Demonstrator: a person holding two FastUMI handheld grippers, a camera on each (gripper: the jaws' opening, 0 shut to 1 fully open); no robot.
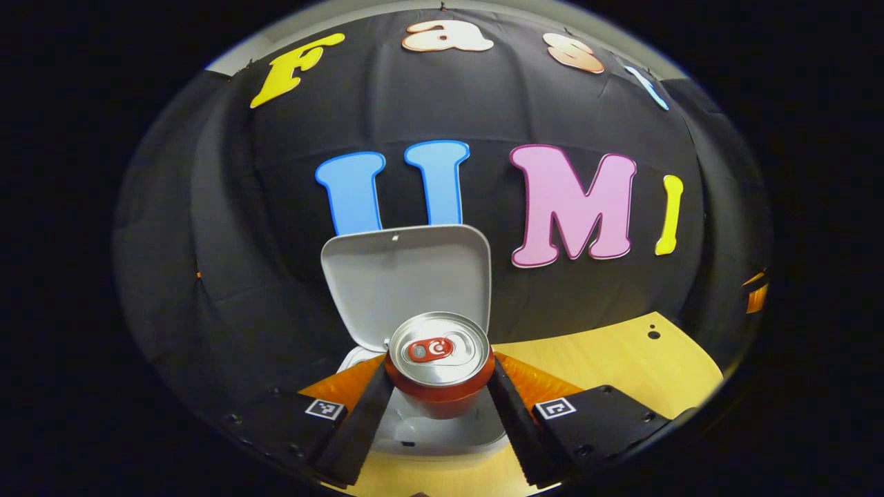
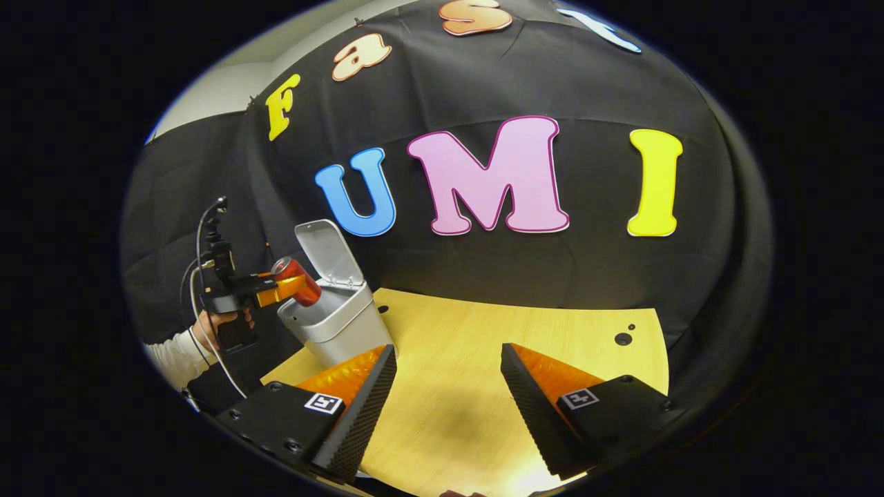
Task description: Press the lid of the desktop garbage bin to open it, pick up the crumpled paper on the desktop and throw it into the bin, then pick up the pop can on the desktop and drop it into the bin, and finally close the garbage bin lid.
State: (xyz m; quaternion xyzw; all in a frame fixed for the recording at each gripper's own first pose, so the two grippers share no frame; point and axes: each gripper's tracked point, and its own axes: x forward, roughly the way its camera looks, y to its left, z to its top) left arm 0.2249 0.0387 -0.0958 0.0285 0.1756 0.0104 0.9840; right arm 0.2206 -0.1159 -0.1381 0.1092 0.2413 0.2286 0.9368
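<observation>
In the left gripper view my left gripper [image 1: 439, 376] is shut on a red pop can [image 1: 439, 359], whose silver top faces the camera. Right behind and below it stands the white garbage bin [image 1: 449, 431], its lid [image 1: 407, 279] raised upright. The right gripper view shows the same scene from the side: the can [image 2: 297, 279] is held tilted over the bin's [image 2: 338, 321] open mouth by the left gripper [image 2: 290, 284], with the lid [image 2: 330, 253] swung back. My right gripper [image 2: 449, 376] is open over bare tabletop, nothing between its fingers. The bin's inside is hidden.
The light wooden table [image 2: 483, 345] runs to the right of the bin, with small dark holes [image 2: 623, 338] near its far right edge. A hand and a pale sleeve [image 2: 183, 348] hold the left gripper at the table's left, with a cable hanging.
</observation>
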